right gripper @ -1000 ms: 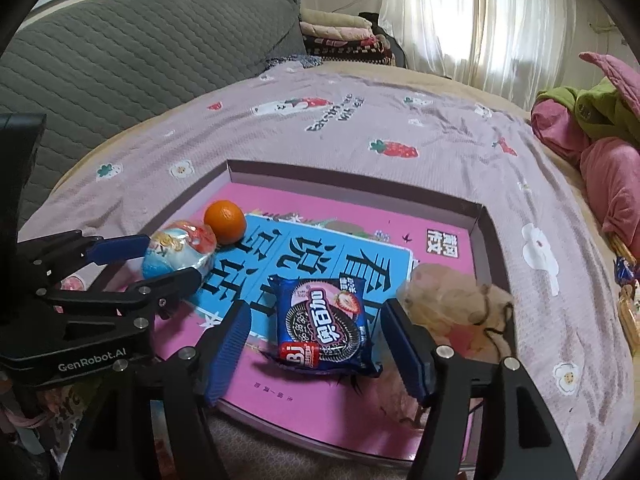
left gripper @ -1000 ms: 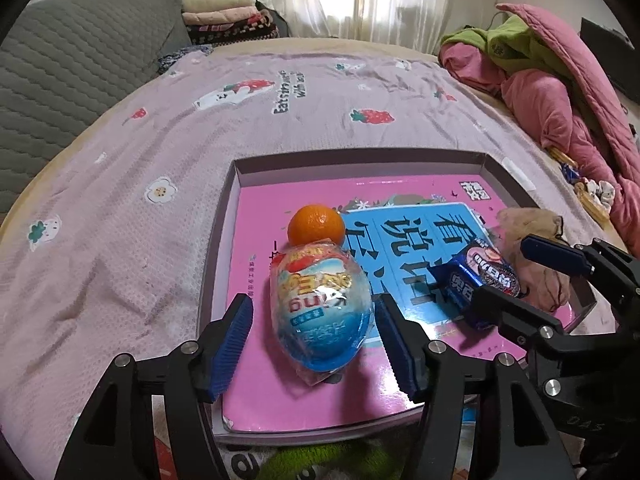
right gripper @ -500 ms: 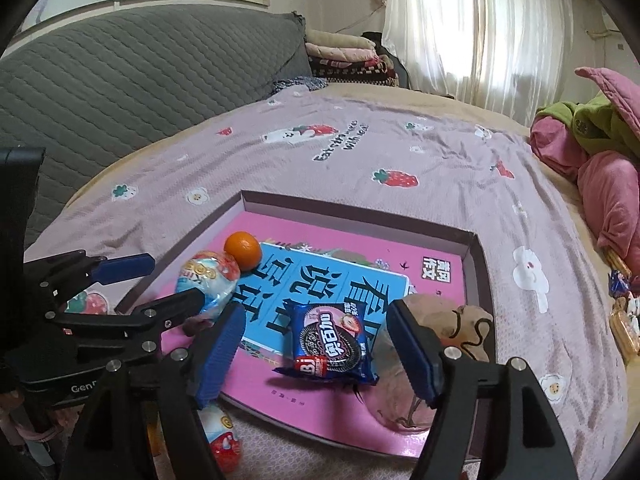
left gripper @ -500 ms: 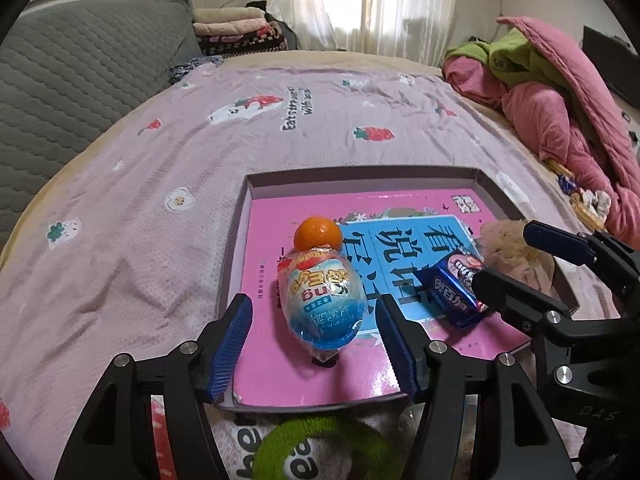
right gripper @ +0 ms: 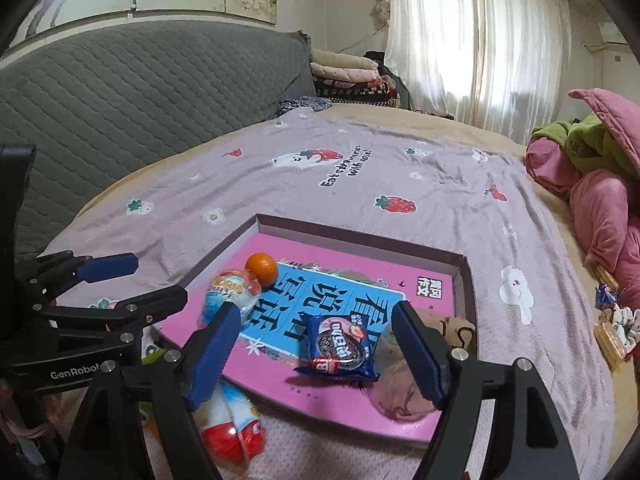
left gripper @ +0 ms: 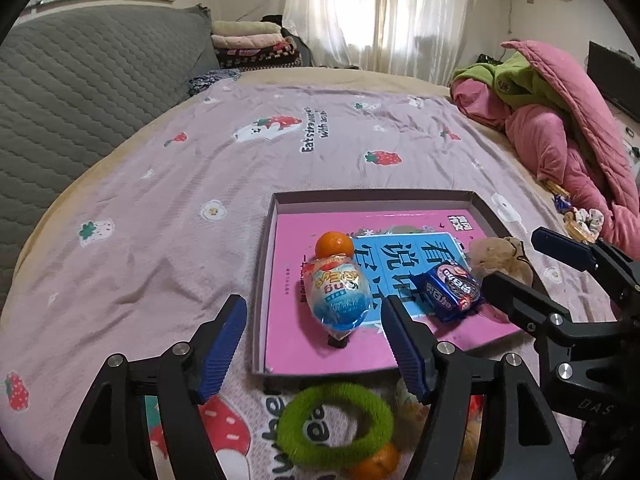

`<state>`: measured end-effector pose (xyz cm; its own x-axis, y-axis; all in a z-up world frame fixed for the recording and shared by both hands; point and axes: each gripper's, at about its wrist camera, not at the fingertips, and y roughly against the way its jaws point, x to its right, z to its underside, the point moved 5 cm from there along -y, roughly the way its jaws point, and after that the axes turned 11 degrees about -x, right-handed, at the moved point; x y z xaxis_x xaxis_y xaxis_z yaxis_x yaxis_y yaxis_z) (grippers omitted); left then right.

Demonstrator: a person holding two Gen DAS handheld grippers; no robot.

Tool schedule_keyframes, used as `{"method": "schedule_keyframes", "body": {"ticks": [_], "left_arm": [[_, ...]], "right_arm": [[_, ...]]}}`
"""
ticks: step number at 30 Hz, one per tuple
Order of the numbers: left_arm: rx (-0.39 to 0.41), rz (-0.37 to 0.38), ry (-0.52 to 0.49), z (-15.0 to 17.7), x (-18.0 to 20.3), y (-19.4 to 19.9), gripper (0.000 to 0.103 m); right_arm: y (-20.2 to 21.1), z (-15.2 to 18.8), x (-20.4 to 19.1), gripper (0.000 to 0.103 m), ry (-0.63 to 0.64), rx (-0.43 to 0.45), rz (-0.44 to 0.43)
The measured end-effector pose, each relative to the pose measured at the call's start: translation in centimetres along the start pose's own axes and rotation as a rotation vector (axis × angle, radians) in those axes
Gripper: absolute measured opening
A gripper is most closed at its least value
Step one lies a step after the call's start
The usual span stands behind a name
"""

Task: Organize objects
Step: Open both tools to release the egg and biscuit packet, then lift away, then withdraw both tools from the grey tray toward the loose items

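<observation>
A bedroom with a white-curtained window at the top of both views holds a wide bed under a lilac strawberry-print bedspread (left gripper: 208,184), with a grey quilted headboard (left gripper: 80,80) at the upper left and a heap of pink and green bedding (left gripper: 560,120) at the upper right. In the left wrist view, the left gripper (left gripper: 314,344) fills the lower frame, its blue-padded jaws opening with nothing pressed between them. Just beyond them, centre right, lies a shallow box lid (left gripper: 266,280) lined in pink with a blue printed panel. Inside it, from left to right, sit a small orange (left gripper: 334,244), a foil-wrapped toy egg (left gripper: 340,296) touching the orange, a blue cookie packet (left gripper: 450,290) and a beige pouch (left gripper: 496,256) at the lid's right edge. Below the lid, at the bottom centre, a fuzzy green ring (left gripper: 334,424) lies on the bedspread over a second orange (left gripper: 376,466). At the far right, the right gripper (left gripper: 536,264) reaches in, its jaws opening and empty; in its own view the cookie packet shows between its pads, which stand clear of it. In that right wrist view, another wrapped egg (right gripper: 234,424) rests on the bedspread outside the lid's near edge, at lower left.
</observation>
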<state>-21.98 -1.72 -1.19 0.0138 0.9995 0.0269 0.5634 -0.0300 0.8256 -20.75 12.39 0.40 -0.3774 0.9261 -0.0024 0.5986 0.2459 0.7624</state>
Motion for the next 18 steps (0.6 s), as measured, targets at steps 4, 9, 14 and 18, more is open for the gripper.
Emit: {"method": "schedule_keyframes", "body": {"ticks": [4,9,14,18], "left_arm": [[0.012,-0.003,-0.001,0.5,-0.3,1.3,0.074],[0.029,0.003,0.006,0.6,-0.7,3.1,0.074],[0.07,0.008,0.001,0.5,-0.8,5.7,0.074],[0.084,0.011,0.001,1.0,-1.0,7.2,0.074]], "right_arm": [[1.4,0.1,-1.1,0.078,0.019,0.01,0.0],[3.2,0.4,-1.8,0.078,0.027,0.021,0.021],[5.4,-0.2,-2.0,0.079,0.013,0.057,0.041],[7.2,-0.3,-2.4,0.08,0.012,0.077,0.045]]}}
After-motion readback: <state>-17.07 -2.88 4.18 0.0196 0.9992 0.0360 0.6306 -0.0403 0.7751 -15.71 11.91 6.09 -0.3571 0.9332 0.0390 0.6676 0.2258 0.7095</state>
